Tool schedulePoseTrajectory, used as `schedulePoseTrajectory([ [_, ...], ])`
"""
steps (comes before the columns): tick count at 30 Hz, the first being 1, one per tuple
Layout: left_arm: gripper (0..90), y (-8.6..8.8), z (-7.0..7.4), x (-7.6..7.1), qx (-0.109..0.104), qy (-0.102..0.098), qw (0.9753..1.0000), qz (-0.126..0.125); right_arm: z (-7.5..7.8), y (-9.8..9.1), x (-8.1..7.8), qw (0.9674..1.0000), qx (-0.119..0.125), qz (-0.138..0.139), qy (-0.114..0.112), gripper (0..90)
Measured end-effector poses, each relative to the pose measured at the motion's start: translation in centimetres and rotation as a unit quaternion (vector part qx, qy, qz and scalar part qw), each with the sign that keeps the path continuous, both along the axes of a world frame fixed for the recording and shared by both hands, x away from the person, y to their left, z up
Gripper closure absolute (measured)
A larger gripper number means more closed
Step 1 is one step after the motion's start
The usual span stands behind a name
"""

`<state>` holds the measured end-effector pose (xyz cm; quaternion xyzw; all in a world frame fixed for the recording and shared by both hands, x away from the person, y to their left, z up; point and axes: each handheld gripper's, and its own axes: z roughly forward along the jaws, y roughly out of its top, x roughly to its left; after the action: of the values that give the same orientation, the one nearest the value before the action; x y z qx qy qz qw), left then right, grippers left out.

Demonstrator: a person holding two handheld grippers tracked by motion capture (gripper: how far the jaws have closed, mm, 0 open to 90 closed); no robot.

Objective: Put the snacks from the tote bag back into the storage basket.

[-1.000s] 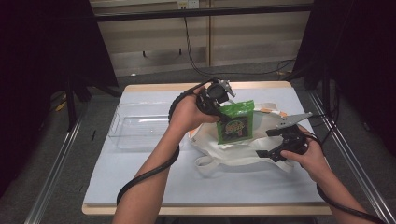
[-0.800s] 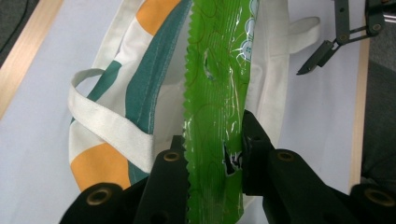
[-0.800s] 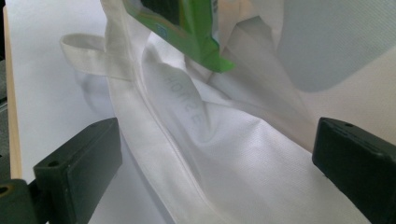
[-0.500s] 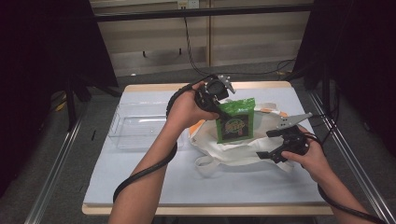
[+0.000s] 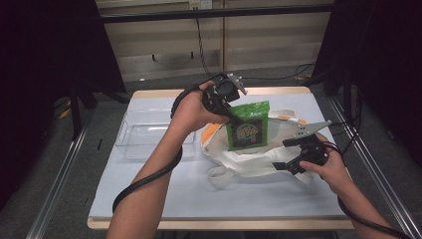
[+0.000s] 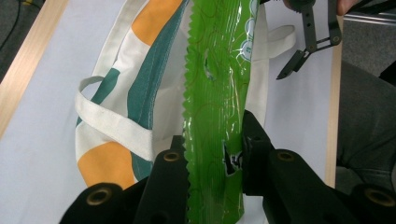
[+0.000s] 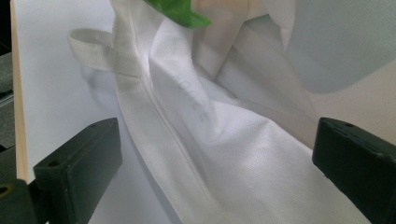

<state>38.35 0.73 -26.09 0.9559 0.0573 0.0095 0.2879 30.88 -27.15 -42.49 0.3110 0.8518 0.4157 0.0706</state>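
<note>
Evidently the green snack packet (image 5: 247, 124) is the thing in hand: it hangs upright above the mouth of the white tote bag (image 5: 249, 159), pinched at its upper left corner by the left gripper (image 6: 212, 154), whose fingers (image 6: 254, 140) are closed on the crimped, saw-toothed edge. Holding it by that seam lets the packet dangle straight down, which would suit either lowering it into the bag or lifting it clear; which of the two is under way I cannot tell. The packet is glossy bright green with a darker printed panel and a round yellow logo on its face, flat and lightly creased. Below it the tote lies slumped on the pale blue worktop (image 5: 164, 189), its orange and teal print showing in the left gripper view and its handles splayed outward. The right gripper (image 7: 210, 158) sits low at the bag's right side with its fingers spread wide, white cloth between them but not pinched, probably placed to steady or hold open the bag. A clear plastic tray (image 5: 144, 139) rests to the left, well apart.
</note>
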Motion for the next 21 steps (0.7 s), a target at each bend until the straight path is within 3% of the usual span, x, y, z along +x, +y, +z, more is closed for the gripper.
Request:
schedulePoseTrajectory([
  [10, 76.5, 0.7, 1.2, 0.0, -0.01, 0.007, 0.9999, -0.001, 0.1, -0.1, -0.1, 1.0, -0.004, 0.0, -0.002, 0.8],
  [17, 76.5, 1.6, 2.0, 0.2, 0.0, -0.001, 1.0, -0.002, 0.2, 0.0, -0.2, 1.0, -0.004, 0.003, -0.003, 0.8],
  [21, 76.5, 2.0, 2.2, 0.3, -0.005, -0.001, 1.0, 0.001, 0.3, 0.1, -0.2, 1.0, -0.006, 0.006, -0.004, 0.8],
])
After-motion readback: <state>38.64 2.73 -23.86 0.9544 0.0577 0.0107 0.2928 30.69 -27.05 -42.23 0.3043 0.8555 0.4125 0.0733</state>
